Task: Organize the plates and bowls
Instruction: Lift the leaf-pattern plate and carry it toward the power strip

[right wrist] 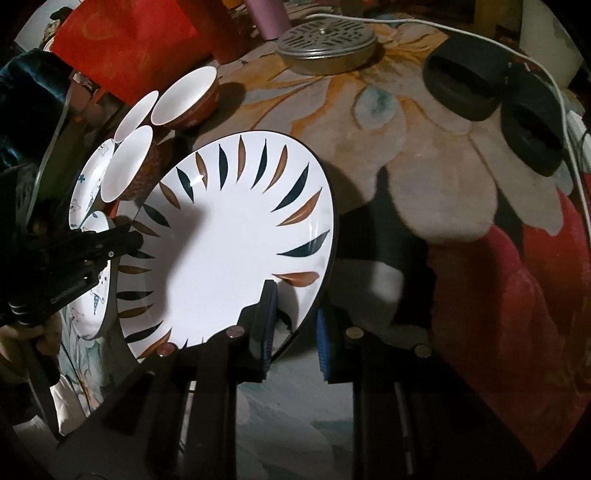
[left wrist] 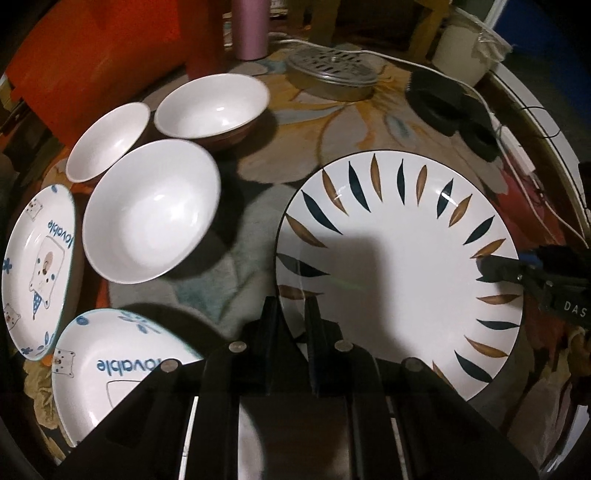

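Note:
A large white plate with blue and brown leaf marks [left wrist: 399, 273] is held between both grippers above the flowered tablecloth. My left gripper [left wrist: 293, 314] is shut on its near rim. My right gripper [right wrist: 295, 321] is shut on the plate's [right wrist: 236, 236] opposite rim, with one finger above and one below. The right gripper also shows in the left wrist view [left wrist: 495, 267], and the left gripper in the right wrist view [right wrist: 125, 240]. Three white bowls [left wrist: 151, 214] [left wrist: 212, 105] [left wrist: 109, 140] and two "lovable" cartoon plates [left wrist: 35, 269] [left wrist: 114, 365] sit at the left.
A round metal lidded dish [left wrist: 330, 75] and a pink cup [left wrist: 249, 29] stand at the back. Black round objects [left wrist: 437, 101] and a white cable [left wrist: 524, 173] lie at the right. A red box [left wrist: 96, 55] stands behind the bowls.

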Demonstrator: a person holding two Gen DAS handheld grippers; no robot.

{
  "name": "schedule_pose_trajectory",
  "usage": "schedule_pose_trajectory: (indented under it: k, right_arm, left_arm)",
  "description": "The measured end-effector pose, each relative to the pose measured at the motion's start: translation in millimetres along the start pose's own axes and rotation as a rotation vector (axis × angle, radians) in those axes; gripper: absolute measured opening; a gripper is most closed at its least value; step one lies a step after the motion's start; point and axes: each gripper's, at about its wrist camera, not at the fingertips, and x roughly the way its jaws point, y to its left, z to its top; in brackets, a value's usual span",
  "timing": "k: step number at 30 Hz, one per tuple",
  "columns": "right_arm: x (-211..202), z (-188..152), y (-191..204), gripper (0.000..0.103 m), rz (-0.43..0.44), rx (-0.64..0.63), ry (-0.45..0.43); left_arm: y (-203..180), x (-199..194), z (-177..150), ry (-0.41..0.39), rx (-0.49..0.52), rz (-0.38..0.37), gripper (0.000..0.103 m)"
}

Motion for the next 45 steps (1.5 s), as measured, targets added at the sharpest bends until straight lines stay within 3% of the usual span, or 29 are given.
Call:
schedule_pose_trajectory:
  k: [7,15,28,34,45]
  right_arm:
    - [-29,-19,-27,0.020,-0.027,0.035,-0.042]
    - [-68,-44,-81,0.020,-0.102,0.099,-0.086]
    - [-98,-103,-174,0.020,-0.192,0.245,-0.076]
    - [-92,-120,-196,0.021,-0.203,0.313,-0.049]
    - [-83,-133,-218,0.023,-0.182,0.441,0.010]
  left_arm:
    - [-37,-3,10,-0.017,0.038,-0.041,0.013]
    - [-109,7,25,-0.028,0.134,-0.106,0.013]
    - [-223,43,19,0.014,0.264,-0.179,0.013]
    - [-245,52,11,0.039,0.285,-0.181,0.013]
    - [-252,50,10,0.014,0.319,-0.154,0.013]
